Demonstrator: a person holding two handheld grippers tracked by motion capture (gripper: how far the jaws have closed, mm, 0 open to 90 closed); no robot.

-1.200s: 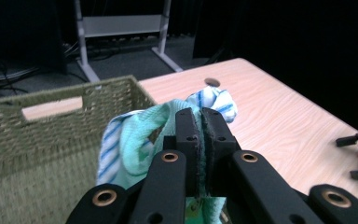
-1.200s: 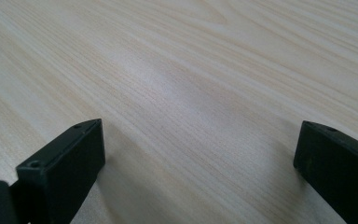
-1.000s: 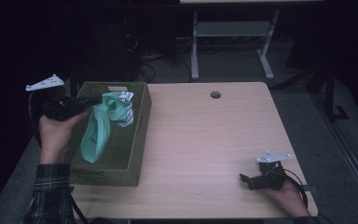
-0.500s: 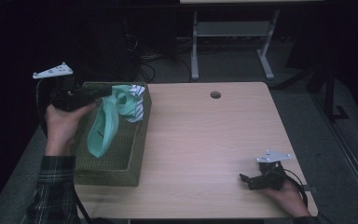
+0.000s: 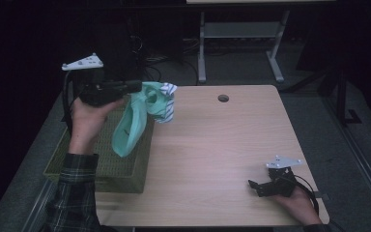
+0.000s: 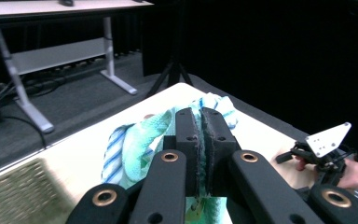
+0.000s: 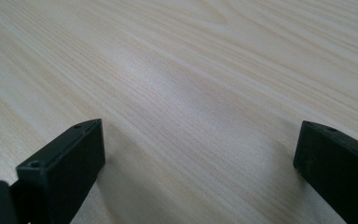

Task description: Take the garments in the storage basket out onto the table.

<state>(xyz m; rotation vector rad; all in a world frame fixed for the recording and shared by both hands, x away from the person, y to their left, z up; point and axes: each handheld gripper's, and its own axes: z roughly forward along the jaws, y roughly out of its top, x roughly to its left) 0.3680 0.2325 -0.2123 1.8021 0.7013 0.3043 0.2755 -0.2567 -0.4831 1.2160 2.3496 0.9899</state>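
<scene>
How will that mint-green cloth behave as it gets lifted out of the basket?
Probably floppy: the mint-green cloth droops in a long fold from the shut left gripper over the basket. Likely light, since a small pinch carries it. A striped piece bunched alongside seems to ride with it, so it may snag neighbours.

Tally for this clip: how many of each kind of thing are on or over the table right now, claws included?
Claws: 2, left claw shut on the cloth, right claw open on the table
Mint green cloth: 1, hanging from the left claw
Blue-and-white striped cloth: 1, bunched up with the green one
Green basket: 1
Total: 5
</scene>
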